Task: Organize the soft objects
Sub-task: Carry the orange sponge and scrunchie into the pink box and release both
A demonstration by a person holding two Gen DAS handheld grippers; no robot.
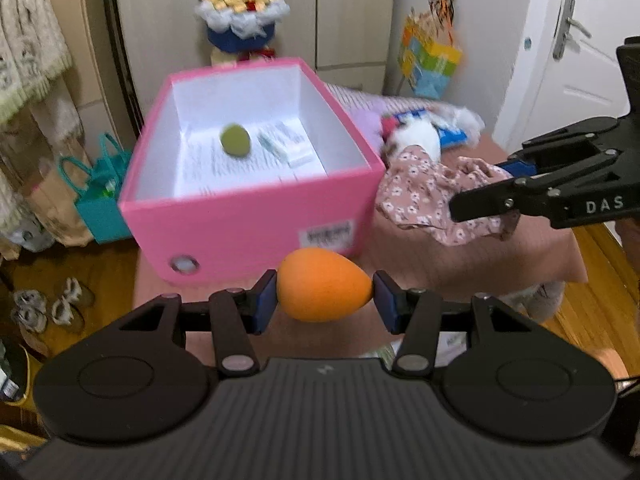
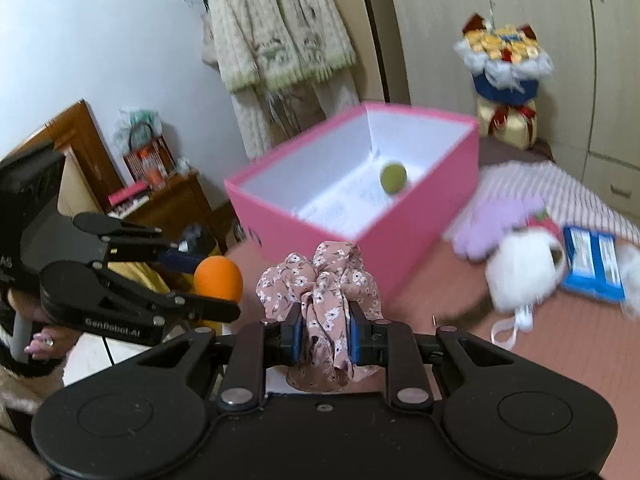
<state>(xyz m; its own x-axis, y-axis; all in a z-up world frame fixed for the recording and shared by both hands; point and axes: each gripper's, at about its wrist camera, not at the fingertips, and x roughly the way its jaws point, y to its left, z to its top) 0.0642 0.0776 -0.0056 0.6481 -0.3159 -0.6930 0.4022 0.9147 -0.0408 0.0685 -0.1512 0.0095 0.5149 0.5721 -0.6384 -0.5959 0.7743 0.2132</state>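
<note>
wrist views angled down, sharing pink box [image 1: 248, 216]

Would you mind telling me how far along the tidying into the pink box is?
Done: a green ball lies in the pink box. In hand: left tongs grip an orange sponge egg; right tongs pinch a floral scrunchie. Left: white plush and purple gloves outside.

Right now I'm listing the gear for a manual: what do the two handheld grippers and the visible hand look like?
Both grippers, left and right, are matte black linkage frames with silver rivets, round side discs and blue pads. White lettering runs along the outer arms, "GenRobot.AI" on the left one. The hand shows a ring, pale polished nails and a fuzzy dark cuff.
</note>
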